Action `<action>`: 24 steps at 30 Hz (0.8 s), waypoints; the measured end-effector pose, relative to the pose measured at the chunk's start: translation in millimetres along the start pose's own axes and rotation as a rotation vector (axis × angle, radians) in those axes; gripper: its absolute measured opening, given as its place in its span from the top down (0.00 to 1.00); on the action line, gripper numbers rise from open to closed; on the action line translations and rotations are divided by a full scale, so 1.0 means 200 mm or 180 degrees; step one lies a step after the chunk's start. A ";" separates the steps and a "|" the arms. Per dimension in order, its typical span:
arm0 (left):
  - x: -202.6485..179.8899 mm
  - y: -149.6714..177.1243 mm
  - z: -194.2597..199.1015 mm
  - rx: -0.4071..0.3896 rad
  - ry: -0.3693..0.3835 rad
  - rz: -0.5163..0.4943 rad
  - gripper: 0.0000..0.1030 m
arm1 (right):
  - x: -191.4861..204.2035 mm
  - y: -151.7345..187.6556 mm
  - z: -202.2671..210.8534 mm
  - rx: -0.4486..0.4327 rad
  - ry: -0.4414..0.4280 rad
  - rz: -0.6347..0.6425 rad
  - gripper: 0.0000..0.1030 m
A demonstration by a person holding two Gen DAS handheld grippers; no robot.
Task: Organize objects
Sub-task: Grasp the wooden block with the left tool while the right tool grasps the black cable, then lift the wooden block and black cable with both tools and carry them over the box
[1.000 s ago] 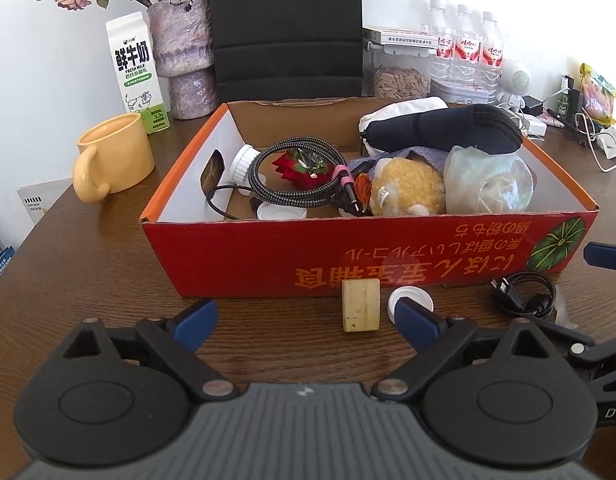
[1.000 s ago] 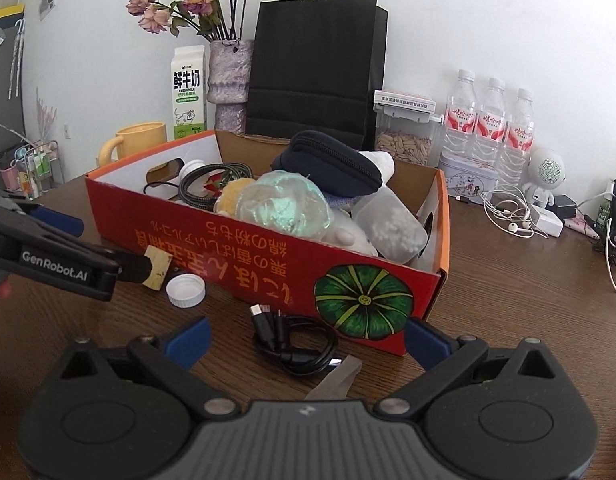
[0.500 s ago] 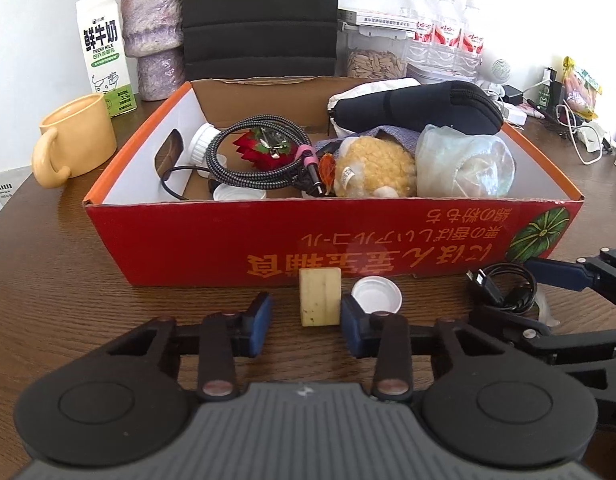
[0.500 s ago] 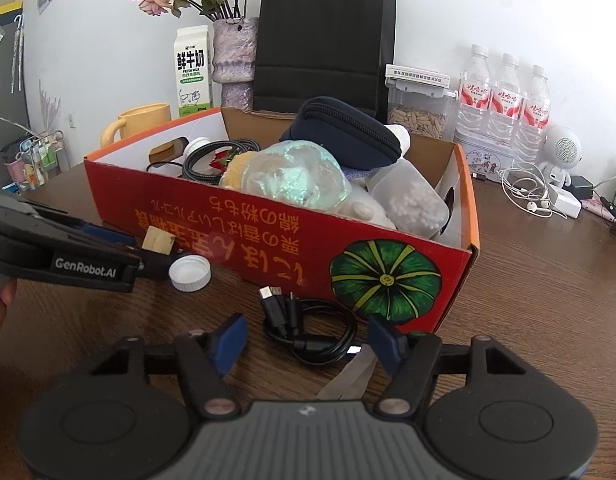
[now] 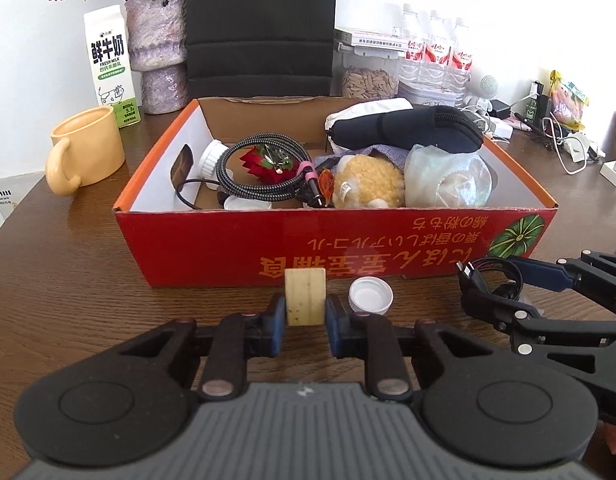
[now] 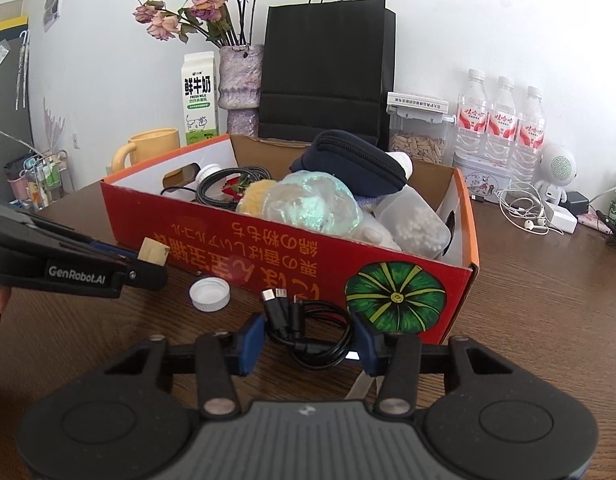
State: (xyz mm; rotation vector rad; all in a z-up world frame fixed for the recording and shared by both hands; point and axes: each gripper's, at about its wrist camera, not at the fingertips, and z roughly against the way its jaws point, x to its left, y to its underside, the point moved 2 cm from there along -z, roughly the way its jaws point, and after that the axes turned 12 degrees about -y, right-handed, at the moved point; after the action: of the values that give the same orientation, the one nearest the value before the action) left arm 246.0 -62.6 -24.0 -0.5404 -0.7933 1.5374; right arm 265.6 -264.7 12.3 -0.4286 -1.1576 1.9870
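While upright, pale speckled cork block [image 5: 305, 297] stands before red box [image 5: 212, 248].

The red box [image 5: 332, 248] walls off the middle of the desk [image 5: 68, 280], and it is heaped: cable [image 5: 264, 168], plush [image 5: 368, 188], bags [image 5: 448, 180] and a black pouch [image 5: 404, 128] rise above its rim at the right. Only its left rear corner shows bare floor. In front, a narrow strip holds a block [image 5: 305, 297], a white cap [image 5: 371, 294] and a coiled cord [image 6: 308, 328], close together. Bare desk lies at lower left of the left view. A mug [image 5: 86, 150], carton [image 5: 110, 66] and vase [image 5: 160, 48] crowd the upper left. In the right view, bottles [image 6: 502, 120] and wires [image 6: 524, 208] fill the upper right; the desk right of the box is bare.
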 end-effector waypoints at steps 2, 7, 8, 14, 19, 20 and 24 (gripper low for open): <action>0.02 -0.01 0.03 -0.0045 -0.0006 0.0016 0.79 | 0.02 -0.01 0.02 -0.0048 -0.0020 0.0000 0.55; 0.08 -0.04 0.10 -0.0181 -0.0033 0.0042 0.79 | 0.07 -0.06 0.04 -0.0177 -0.0051 -0.0001 0.55; 0.09 -0.05 0.12 -0.0212 -0.0044 0.0040 0.79 | 0.09 -0.07 0.05 -0.0207 -0.0062 0.0006 0.55; 0.16 -0.12 0.16 -0.0357 -0.0084 0.0091 0.79 | 0.16 -0.18 0.05 -0.0349 -0.0110 0.0115 0.55; 0.21 -0.18 0.16 -0.0465 -0.0108 0.0138 0.79 | 0.20 -0.27 0.03 -0.0429 -0.0112 0.0196 0.55; 0.22 -0.19 0.15 -0.0480 -0.0103 0.0144 0.79 | 0.20 -0.29 0.02 -0.0442 -0.0107 0.0211 0.55; 0.23 -0.25 0.12 -0.0536 -0.0085 0.0168 0.79 | 0.21 -0.36 -0.03 -0.0492 -0.0095 0.0251 0.55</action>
State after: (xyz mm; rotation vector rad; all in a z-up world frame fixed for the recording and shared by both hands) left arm 255.2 -20.3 33.7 -0.6702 -0.9410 1.5371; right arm 275.7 -209.8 74.9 -0.5326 -1.3370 1.9841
